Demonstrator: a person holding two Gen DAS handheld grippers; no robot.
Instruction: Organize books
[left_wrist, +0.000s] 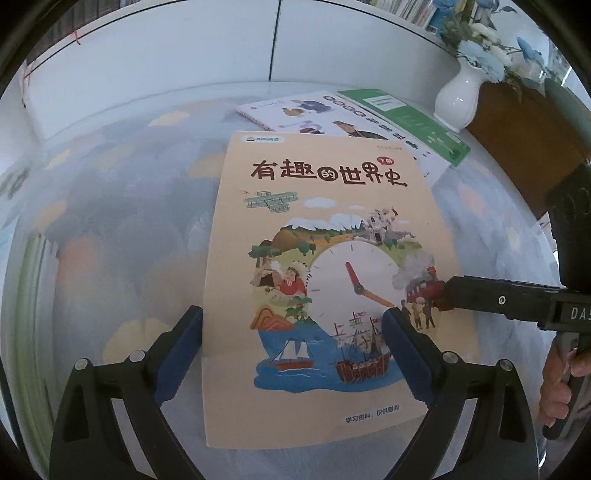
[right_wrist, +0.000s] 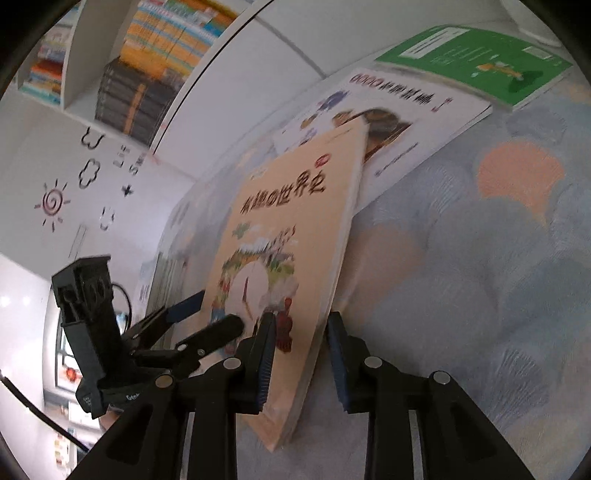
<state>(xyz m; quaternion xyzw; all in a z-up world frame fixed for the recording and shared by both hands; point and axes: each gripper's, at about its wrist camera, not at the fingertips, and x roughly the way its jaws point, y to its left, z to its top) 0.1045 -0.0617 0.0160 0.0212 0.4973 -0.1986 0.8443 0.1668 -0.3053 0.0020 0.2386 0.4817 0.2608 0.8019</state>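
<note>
Two pairs of tongs meet at one peach-coloured paperback book with a clock and sailing ships on its cover (left_wrist: 325, 273), which is tilted up off the table covered in a pastel blue, grey and peach patterned cloth (left_wrist: 122, 229).

Nearest in the left wrist view, the left tongs (left_wrist: 291, 350) stand wide open over the lower part of the cover: the left blue-padded finger sits just off the book's left edge, the right finger lies over the ship drawing, and neither visibly presses on it.

The right tongs (right_wrist: 301, 354) reach in from the right and straddle the book's right edge by the red locomotive drawing. In the right wrist view one blue pad (right_wrist: 266, 354) lies against the cover and the other is behind the book, with a narrow gap showing there, so I cannot tell whether the grip is firm.

Farther back, the peach book's far corner overlaps a white picture book with cartoon figures (left_wrist: 332, 118) lying flat on the cloth. A green-covered book (left_wrist: 406, 122) lies just beyond it to the right, touching or overlapping it.

At the far right stands a white ceramic vase (left_wrist: 458, 99) holding blue and white flowers (left_wrist: 480, 48).
</note>
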